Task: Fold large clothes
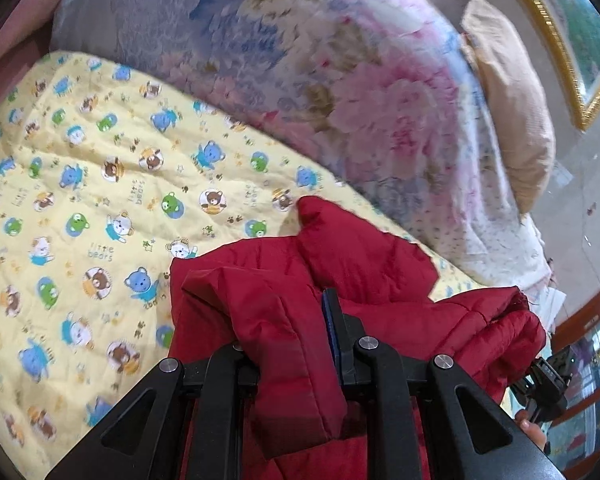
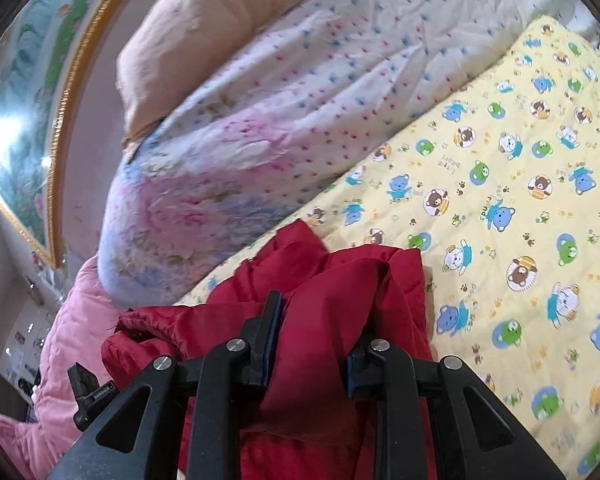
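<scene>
Gripping a red padded jacket (image 1: 300,320), both black tongs sit nearest each camera, their fingers closed on thick folds of the quilted fabric. In the left wrist view, the left gripper (image 1: 296,344) pinches a bunched fold that runs up between its fingers and spills over the left one; only the right finger's blue pad shows, pressed against the cloth. The rest of the jacket spreads ahead of and to the right of the tongs, with one puffy part reaching forward onto the bed. At the lower right edge, part of the other tool and a bit of a person's hand (image 1: 532,432) show just beyond the red cloth.

In the right wrist view, the right gripper (image 2: 312,340) likewise pinches a thick fold of the same jacket (image 2: 340,292), its blue-lined fingers pressing from both sides. The garment bunches in front of the tongs and trails away to the left.

Beyond the jacket lies a yellow quilt (image 1: 100,160) printed with small cartoon bears, covering the bed; the jacket's front edge rests on it. Farther back, a crumpled floral duvet (image 1: 340,80) in pink, blue and white is heaped along the quilt's far side, with a tan pillow (image 1: 512,112) against it. A pink blanket (image 2: 68,340) lies at the left of the right view. Farthest away, a gold-framed picture (image 2: 32,120) hangs on the wall.
</scene>
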`<state>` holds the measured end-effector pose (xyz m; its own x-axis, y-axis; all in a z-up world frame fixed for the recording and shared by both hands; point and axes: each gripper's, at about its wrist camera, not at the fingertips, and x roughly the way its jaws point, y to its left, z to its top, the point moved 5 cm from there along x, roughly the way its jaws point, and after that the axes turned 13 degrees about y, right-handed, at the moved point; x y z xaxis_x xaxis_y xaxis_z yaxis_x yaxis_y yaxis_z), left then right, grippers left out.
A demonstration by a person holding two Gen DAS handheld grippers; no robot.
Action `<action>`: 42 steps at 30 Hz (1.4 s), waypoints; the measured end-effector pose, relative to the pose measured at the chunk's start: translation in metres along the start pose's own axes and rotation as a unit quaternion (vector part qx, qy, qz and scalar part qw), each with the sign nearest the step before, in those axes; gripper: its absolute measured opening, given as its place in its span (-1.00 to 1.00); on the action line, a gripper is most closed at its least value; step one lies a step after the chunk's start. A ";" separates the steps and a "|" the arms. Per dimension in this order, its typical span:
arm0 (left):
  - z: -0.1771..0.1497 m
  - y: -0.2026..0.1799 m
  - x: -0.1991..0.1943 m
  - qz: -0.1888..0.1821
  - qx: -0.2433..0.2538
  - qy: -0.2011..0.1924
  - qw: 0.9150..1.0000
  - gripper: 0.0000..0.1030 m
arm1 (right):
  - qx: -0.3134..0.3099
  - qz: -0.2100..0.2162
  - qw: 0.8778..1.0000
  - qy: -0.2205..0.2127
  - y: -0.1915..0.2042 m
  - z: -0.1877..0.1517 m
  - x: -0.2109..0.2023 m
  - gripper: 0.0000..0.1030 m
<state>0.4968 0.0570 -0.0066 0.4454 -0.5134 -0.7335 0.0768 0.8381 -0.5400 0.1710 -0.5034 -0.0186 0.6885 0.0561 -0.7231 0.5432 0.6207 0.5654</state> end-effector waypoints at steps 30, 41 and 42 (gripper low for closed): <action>0.055 0.015 0.072 0.006 -0.009 0.006 1.000 -0.37 | 0.084 -0.026 0.996 -0.002 -0.051 0.038 0.093 -0.46; -0.023 -0.032 0.026 -0.009 0.062 -0.009 0.998 0.12 | 0.091 -0.046 0.995 -0.003 -0.053 0.041 0.099 -0.43; -0.033 -0.040 0.032 -0.005 0.078 0.003 0.997 0.12 | 0.090 -0.049 0.995 -0.002 -0.052 0.042 0.099 -0.43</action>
<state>0.4783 0.0008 -0.0221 0.4381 -0.5224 -0.7315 0.2192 0.8513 -0.4767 0.2313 -0.5623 -0.1029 0.6299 -0.0006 -0.7767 0.6845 0.4729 0.5548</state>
